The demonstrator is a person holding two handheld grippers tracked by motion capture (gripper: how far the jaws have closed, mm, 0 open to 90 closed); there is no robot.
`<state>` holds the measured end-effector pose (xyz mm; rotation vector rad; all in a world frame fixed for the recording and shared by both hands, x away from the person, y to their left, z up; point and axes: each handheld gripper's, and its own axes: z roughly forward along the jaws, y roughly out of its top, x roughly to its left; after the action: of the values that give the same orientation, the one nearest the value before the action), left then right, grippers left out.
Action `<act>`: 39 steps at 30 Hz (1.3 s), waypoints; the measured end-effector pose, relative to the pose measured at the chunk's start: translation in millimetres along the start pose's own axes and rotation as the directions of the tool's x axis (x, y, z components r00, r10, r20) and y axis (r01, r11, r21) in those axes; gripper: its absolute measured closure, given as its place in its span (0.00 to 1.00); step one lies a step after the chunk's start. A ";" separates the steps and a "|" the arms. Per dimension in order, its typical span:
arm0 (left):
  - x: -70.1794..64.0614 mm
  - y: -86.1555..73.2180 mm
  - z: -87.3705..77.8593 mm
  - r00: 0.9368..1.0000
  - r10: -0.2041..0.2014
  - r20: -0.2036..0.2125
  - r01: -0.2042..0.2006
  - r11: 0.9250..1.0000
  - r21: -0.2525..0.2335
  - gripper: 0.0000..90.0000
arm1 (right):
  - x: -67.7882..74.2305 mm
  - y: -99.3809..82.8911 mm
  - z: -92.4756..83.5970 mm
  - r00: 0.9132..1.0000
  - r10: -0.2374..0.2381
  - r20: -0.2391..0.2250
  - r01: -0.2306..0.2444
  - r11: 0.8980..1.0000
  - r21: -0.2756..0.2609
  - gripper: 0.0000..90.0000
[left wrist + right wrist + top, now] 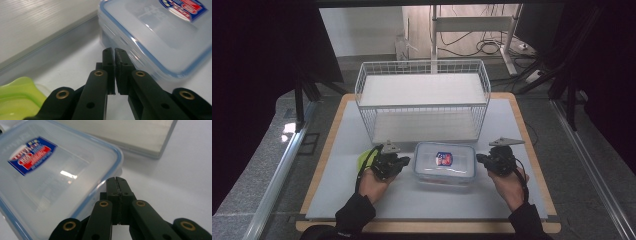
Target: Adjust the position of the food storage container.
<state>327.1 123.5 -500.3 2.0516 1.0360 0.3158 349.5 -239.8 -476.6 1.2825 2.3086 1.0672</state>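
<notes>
At the near middle of the white tabletop (422,200), just in front of the wire shelf rack (422,95): a clear plastic food container (445,163), lid on, blue seal around the rim and a red-and-blue label (443,159) on top, sitting flat and upright. Flanked on both short ends, left gripper (401,162) just beside its left end, right gripper (481,159) just beside its right end, each tip levelled at the side wall rather than above the lid. Likely set so as to press in from both ends and lift or slide the box squarely, perhaps toward the rack behind. Both clenched on nothing: in the left gripper view the left gripper (114,51) with jaws nearly meeting, only a thin slit between them, close by the container's (150,37) rim; in the right gripper view the right gripper (117,179) with jaws pressed together, next to the container's (57,177) corner; actual contact not clear. Long axis of the container running left to right across the tabletop, parallel to the rack's front, lid facing straight up. Off to the left, behind the left hand (374,182), a yellow-green lidded tub (362,159), partly hidden.
</notes>
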 end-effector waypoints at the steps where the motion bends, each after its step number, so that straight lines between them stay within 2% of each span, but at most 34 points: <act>1: -0.2 1.4 2.5 1.000 0.010 0.000 -0.010 1.000 0.006 0.97 | 0.0 -1.1 0.4 1.000 0.000 0.005 0.000 1.000 0.008 1.00; 6: -5.8 3.1 10.2 0.999 0.039 -0.029 -0.038 0.999 0.036 0.98 | 2.6 -4.3 -1.1 1.000 -0.006 0.009 0.006 1.000 0.020 1.00; 8: -6.2 2.9 9.6 1.000 0.022 -0.020 -0.022 0.999 0.030 1.00 | 1.9 -6.8 -1.1 1.000 -0.003 0.005 0.003 1.000 0.030 1.00; 11: -8.0 2.9 7.6 0.999 0.024 -0.024 -0.023 0.999 0.032 1.00 | 1.1 -7.9 -1.2 1.000 0.002 -0.002 -0.002 1.000 0.031 1.00; 13: -8.3 2.9 6.6 0.999 0.027 -0.023 -0.026 0.999 0.033 1.00 | 1.6 -9.0 -1.6 1.000 0.004 -0.004 -0.004 0.999 0.044 1.00; 15: -9.4 3.7 6.2 1.000 0.011 -0.021 -0.011 1.000 0.018 1.00 | 2.5 -11.5 0.4 1.000 0.009 -0.018 -0.007 0.997 0.070 1.00; 18: -9.9 3.2 5.7 1.000 0.010 -0.024 -0.009 1.000 0.019 1.00 | 3.5 -13.8 3.5 1.000 -0.008 -0.020 0.010 0.997 0.080 1.00; 21: -11.3 2.8 4.6 0.999 0.012 -0.037 -0.011 1.000 0.026 1.00 | 3.4 -15.3 5.3 0.999 -0.004 -0.047 0.008 0.996 0.088 1.00; 22: -12.2 2.4 4.1 0.999 0.011 -0.038 -0.010 1.000 0.024 1.00 | 5.4 -15.8 6.2 0.999 -0.013 -0.038 0.016 0.996 0.090 1.00; 24: -12.5 1.1 2.1 0.999 0.014 -0.035 -0.013 1.000 0.027 1.00 | 7.7 -15.5 7.0 0.999 -0.039 -0.023 0.041 0.995 0.092 1.00; 27: -12.3 -2.6 -1.6 1.000 -0.007 -0.024 0.008 1.000 0.025 1.00 | 9.4 -15.1 6.0 0.999 -0.039 -0.035 0.041 0.996 0.084 1.00; 30: -12.8 -6.8 -7.2 1.000 -0.003 -0.024 0.004 1.000 0.031 1.00 | 13.5 -16.0 5.9 0.998 -0.051 -0.040 0.054 0.995 0.087 1.00; 39: -16.6 -26.9 -28.9 0.999 -0.033 -0.016 0.033 0.999 0.022 1.00 | 28.9 -19.8 7.8 0.994 -0.074 -0.086 0.082 0.992 0.098 1.00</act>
<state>286.1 135.9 -499.7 2.0529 1.0861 0.3046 325.7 -219.0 -493.5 1.1939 2.4814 1.0066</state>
